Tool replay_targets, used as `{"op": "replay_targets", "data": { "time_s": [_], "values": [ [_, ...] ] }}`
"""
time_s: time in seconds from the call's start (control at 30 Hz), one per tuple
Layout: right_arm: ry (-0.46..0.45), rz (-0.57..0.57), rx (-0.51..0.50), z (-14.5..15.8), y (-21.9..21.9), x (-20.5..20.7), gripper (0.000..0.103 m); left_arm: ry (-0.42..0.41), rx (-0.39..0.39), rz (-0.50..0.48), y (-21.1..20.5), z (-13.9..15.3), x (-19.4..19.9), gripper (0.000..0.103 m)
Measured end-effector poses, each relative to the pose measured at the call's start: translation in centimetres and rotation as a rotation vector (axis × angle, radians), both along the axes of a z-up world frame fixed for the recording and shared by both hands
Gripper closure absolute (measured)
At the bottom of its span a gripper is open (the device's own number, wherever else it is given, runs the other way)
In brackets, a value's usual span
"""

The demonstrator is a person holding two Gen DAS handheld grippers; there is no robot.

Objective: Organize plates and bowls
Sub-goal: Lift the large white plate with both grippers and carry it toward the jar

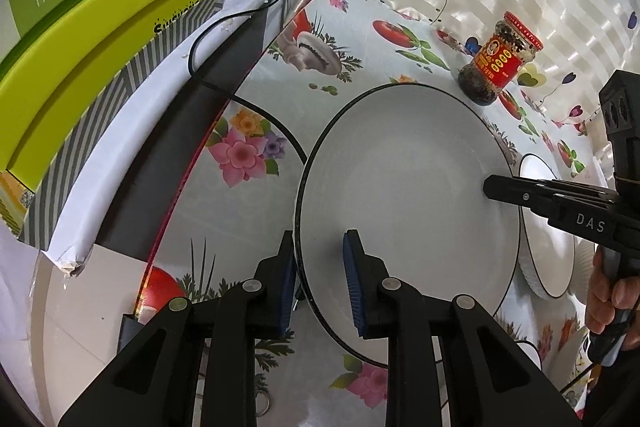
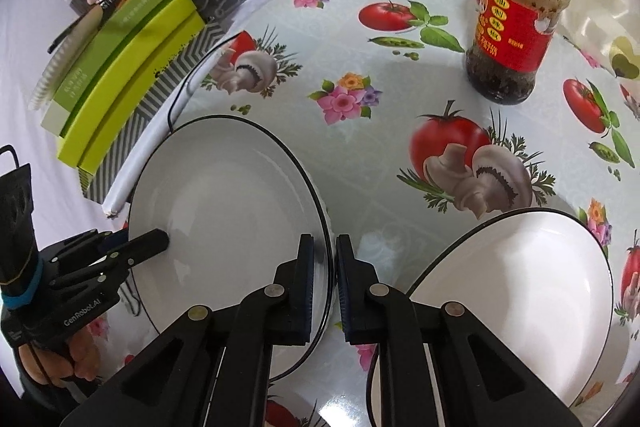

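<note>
Glazed white plate [image 1: 404, 195] with a thin black rim line, round, shallow and stiff, judged ceramic: moderately heavy for its thickness, slick on its surface and liable to chip or crack if dropped or knocked against its neighbour. It sits directly ahead of both grippers, and only its rim offers a sound hold. The left gripper [image 1: 320, 287] straddles the near-left rim, one blue ribbed pad outside the edge and the other over the plate's face; the gap looks narrow, but whether the pads actually press on the rim cannot be told. The right gripper [image 2: 324, 283] is closed on the opposite rim, the edge pinched between its pads. In the right wrist view the plate appears to rest on something white beneath it, possibly a bowl, though this is not clear. A second white dish [image 2: 520, 303], deeper and likewise black-edged, lies just to the right of the right gripper. The table [image 2: 360, 155] carries a glossy printed plastic cloth, smooth and likely low in friction. A glass jar [image 2: 516, 23] with a red lid stands well beyond the right gripper. Green boxes [image 2: 124, 75] lie far to the left.
</note>
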State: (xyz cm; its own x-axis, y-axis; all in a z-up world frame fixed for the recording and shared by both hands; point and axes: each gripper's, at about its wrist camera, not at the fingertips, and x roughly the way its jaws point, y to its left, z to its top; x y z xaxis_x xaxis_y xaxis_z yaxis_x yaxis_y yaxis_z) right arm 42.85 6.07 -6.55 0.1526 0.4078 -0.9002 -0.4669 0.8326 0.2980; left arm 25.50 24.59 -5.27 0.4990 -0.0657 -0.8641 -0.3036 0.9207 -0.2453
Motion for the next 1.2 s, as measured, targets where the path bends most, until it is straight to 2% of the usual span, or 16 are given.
{"op": "replay_targets", "data": {
  "time_s": [0.37, 0.67, 0.97, 1.2],
  "values": [
    [0.03, -0.005, 0.0, -0.2, -0.2, 0.0, 0.092, 0.005, -0.018, -0.009, 0.1, 0.1, 0.0, 0.079],
    [0.012, 0.007, -0.012, 2.4, -0.7, -1.3, 0.092, -0.007, 0.006, -0.023, -0.7, 2.6, -1.0, 0.079],
    [-0.006, 0.0, -0.026, 5.4, -3.1, -6.6, 0.092, -0.02, 0.034, -0.057, -3.8, 5.1, -4.8, 0.079],
    [0.0, -0.023, -0.041, 5.8, -5.3, -11.4, 0.092, -0.001, 0.024, -0.087, -6.6, 4.6, -8.5, 0.079]
  ]
}}
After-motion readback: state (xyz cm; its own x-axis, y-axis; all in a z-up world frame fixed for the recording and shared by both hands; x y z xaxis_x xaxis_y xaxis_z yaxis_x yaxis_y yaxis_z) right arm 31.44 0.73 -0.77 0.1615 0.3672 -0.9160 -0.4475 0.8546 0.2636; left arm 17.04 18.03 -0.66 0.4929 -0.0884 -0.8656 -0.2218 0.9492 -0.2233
